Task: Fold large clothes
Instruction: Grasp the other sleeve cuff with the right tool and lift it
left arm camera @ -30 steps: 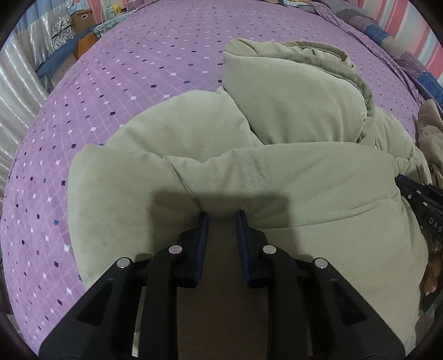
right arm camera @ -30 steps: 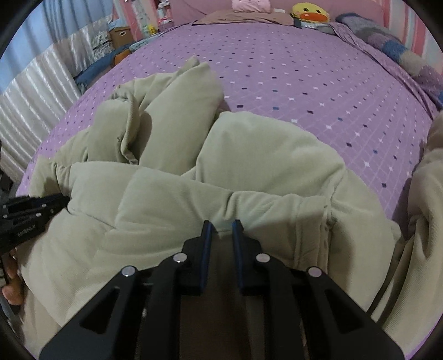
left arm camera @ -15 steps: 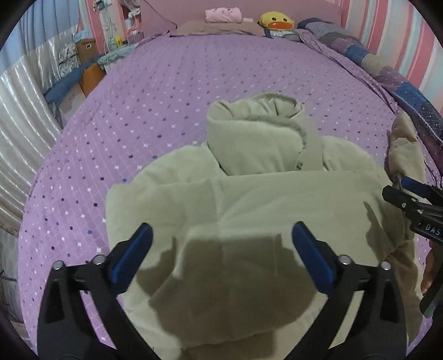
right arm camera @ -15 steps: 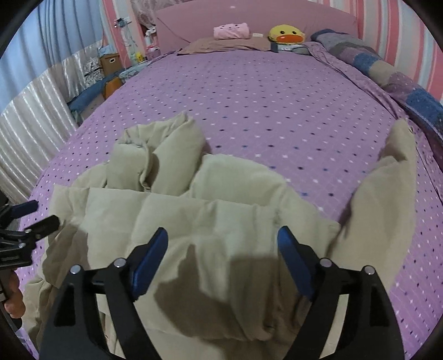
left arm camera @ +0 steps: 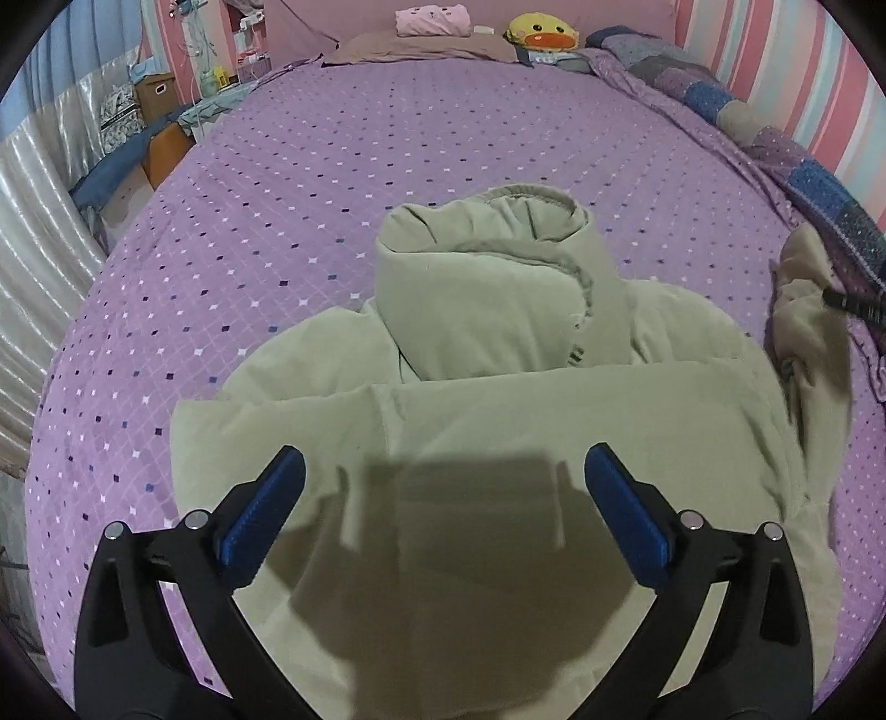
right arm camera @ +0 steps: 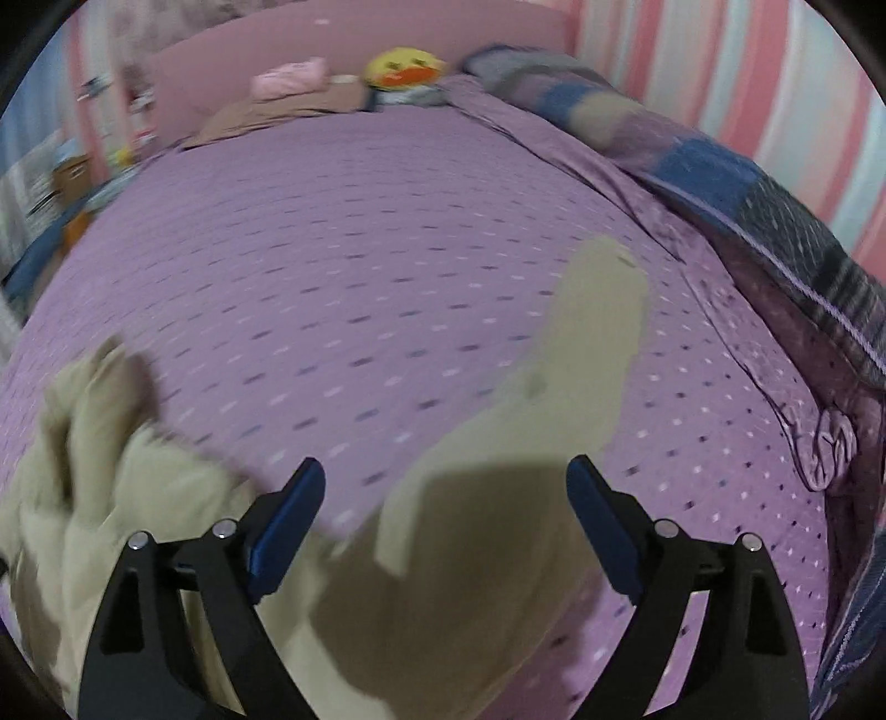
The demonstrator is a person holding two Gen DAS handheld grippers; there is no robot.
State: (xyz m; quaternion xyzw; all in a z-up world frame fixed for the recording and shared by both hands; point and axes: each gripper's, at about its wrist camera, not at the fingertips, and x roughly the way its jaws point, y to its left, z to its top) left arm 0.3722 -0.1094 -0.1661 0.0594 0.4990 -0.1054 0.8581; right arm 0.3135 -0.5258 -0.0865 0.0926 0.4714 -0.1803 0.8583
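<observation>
olive-green padded cloth, a big hooded jacket (left arm camera: 498, 399), lies on the purple dotted bed (left arm camera: 332, 194), at the near edge and a little toward the right side. its hood (left arm camera: 487, 288) is turned over onto the body and points toward the head of the bed, where a yellow duck toy (left arm camera: 540, 33) and a pink pillow (left arm camera: 432, 19) sit. a straight fold edge runs across the jacket just below the hood, so i judge one fold is laid and the bundle is partly made.

my left hand-held gripper (left arm camera: 443, 498) hovers above the near part of the jacket with its blue pads spread wide, gripping nothing; its shadow falls on the cloth beneath. my right hand-held gripper (right arm camera: 443, 504) is also spread wide and empty, and its view is blurred. it looks over a loose sleeve (right arm camera: 581, 354) that stretches out from the body toward the bed's right side and head, lying flat on the sheet and not yet folded in. in the left view the same sleeve (left arm camera: 803, 310) sticks up beside the jacket's right shoulder.

the step in hand, as i read it, is bringing that sleeve in. next i'd need to lower the right pads onto the sleeve near its cuff, pinch, and carry it across onto the body, while the left one steadies the folded part so the hood doesn't slide off.
</observation>
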